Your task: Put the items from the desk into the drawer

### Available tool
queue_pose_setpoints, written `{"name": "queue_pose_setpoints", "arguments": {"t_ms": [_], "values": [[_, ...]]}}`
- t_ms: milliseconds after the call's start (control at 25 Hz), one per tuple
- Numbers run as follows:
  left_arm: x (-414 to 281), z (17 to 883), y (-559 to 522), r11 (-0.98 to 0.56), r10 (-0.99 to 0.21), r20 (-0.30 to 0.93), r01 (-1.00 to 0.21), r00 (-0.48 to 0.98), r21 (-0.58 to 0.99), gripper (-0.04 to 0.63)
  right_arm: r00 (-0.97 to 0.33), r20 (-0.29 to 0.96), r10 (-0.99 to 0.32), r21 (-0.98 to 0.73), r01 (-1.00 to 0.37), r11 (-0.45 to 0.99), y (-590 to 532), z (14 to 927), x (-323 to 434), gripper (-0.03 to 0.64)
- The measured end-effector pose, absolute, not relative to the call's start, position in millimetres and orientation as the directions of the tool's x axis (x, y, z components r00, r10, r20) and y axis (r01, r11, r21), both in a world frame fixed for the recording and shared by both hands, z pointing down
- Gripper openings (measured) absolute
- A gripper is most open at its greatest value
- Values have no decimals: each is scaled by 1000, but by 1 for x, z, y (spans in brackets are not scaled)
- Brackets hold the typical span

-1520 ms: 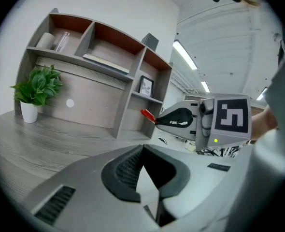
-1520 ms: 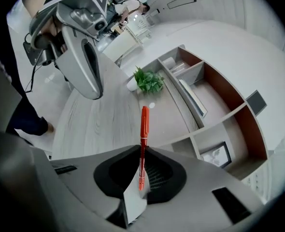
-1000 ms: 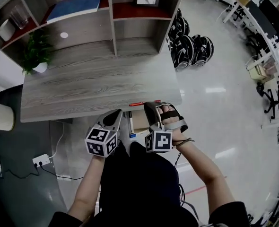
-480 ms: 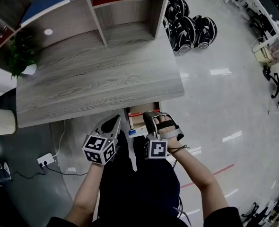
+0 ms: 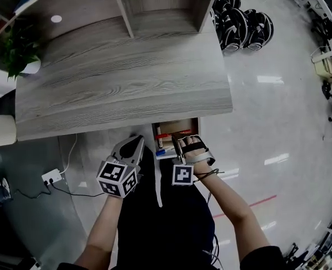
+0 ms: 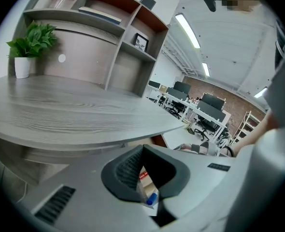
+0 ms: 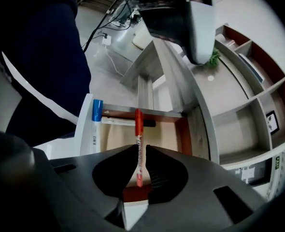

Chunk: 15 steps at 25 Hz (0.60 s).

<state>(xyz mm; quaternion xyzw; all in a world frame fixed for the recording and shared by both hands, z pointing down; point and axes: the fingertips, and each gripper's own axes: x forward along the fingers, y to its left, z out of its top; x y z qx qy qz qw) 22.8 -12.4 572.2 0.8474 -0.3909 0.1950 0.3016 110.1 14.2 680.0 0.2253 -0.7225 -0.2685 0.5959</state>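
Under the desk's (image 5: pixel 121 89) front edge the drawer (image 5: pixel 198 135) stands pulled out. My right gripper (image 5: pixel 177 139) hovers over it, shut on a red marker (image 5: pixel 165 134) that sticks out leftward. In the right gripper view the red marker (image 7: pixel 138 144) runs straight out between the jaws of the right gripper (image 7: pixel 140 151), above the drawer's (image 7: pixel 183 129) wooden floor. A blue-capped white marker (image 7: pixel 95 129) and a black-capped marker (image 7: pixel 128 122) lie inside. My left gripper (image 5: pixel 139 142) hangs just left of the drawer, shut and empty; the left gripper (image 6: pixel 143 149) looks under the desktop (image 6: pixel 75 110).
A shelf unit (image 5: pixel 155 4) stands at the back of the desk, with a potted plant (image 5: pixel 21 49) at its far left. A power strip (image 5: pixel 52 177) and cable lie on the floor at left. Black wheeled objects (image 5: pixel 245 24) sit on the floor to the right.
The red marker, lying at the desk's front edge a second ago, is now off the desk in my right gripper over the drawer. The left gripper has barely moved.
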Motion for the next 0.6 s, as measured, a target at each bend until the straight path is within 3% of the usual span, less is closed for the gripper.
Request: {"name": "queue_pose_setpoints", "arguments": {"t_ms": [120,200,440,600], "values": [[23,571,-12,-506,-546,566,-781,618,365,21,-212,787,-580,580,-69,812,30,690,103,72],[25,568,-13,-508,-547,562,-780,621,366,21,-235,812,-534,518,-133,845,37,691,101,184],[31,560,-12,-514,-554,543,-772,631,373,21,-244,803,-544,485,-262,834,37,672,107,189],[36,552,-9,-524,-557,531,-766,639,372,21,-257,792,-554,420,-429,800,39,648,117,189]]}}
